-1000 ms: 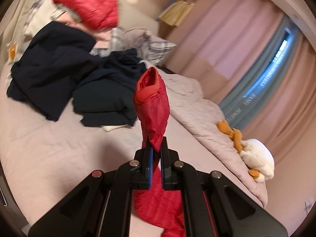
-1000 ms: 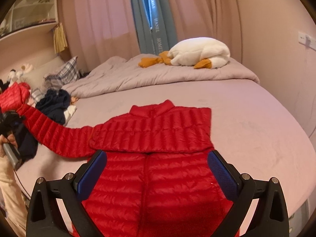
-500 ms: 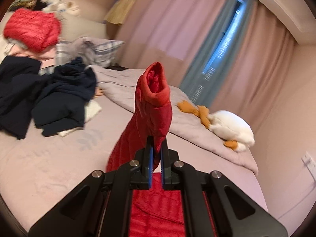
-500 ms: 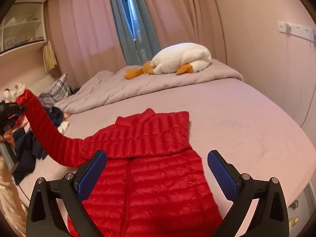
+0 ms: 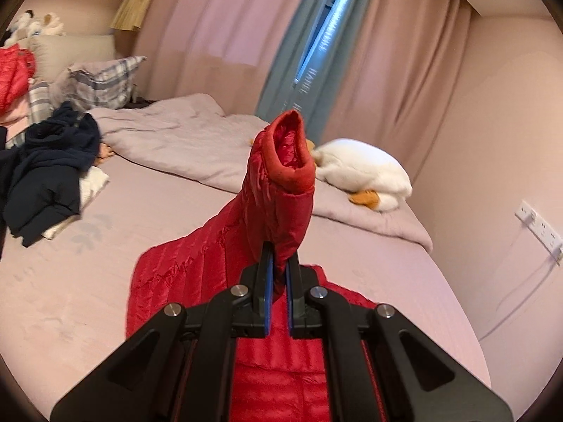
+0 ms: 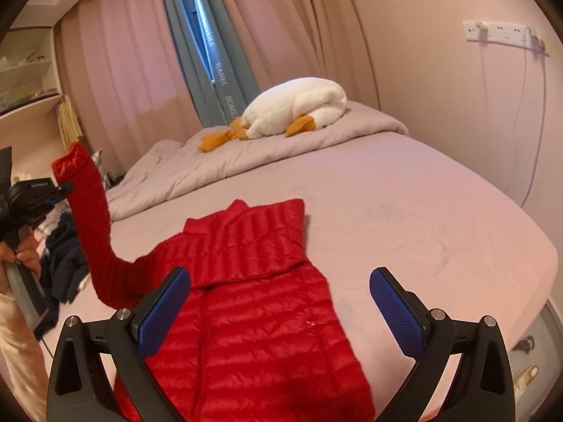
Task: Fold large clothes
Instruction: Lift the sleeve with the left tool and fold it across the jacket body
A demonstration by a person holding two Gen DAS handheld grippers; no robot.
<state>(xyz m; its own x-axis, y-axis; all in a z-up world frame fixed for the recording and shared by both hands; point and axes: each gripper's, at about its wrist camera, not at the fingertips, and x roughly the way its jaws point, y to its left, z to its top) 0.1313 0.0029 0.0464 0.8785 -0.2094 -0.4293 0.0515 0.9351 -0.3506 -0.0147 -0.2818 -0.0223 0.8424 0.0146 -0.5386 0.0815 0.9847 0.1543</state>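
A red quilted down jacket [image 6: 253, 302] lies flat on the pink bed [image 6: 422, 211], collar toward the far side, one sleeve folded across its chest. My left gripper [image 5: 278, 267] is shut on the other sleeve [image 5: 281, 197] near its cuff and holds it raised above the bed; the cuff opening points up. In the right wrist view the lifted sleeve [image 6: 88, 218] arcs up at the left to the left gripper [image 6: 63, 190]. My right gripper [image 6: 278, 299] is open and empty, hovering over the jacket's lower half.
A white and orange plush goose [image 6: 292, 109] lies on a folded grey quilt [image 6: 246, 161] at the far side. Dark navy clothes [image 5: 49, 172] are piled at the left, near plaid pillows [image 5: 102, 81] and another red garment [image 5: 14, 70]. Curtains and a wall socket strip [image 6: 503, 31] are behind.
My left gripper has swung the held sleeve up and to the right, toward the jacket's body. The right gripper has stayed open and moved slightly right over the jacket.
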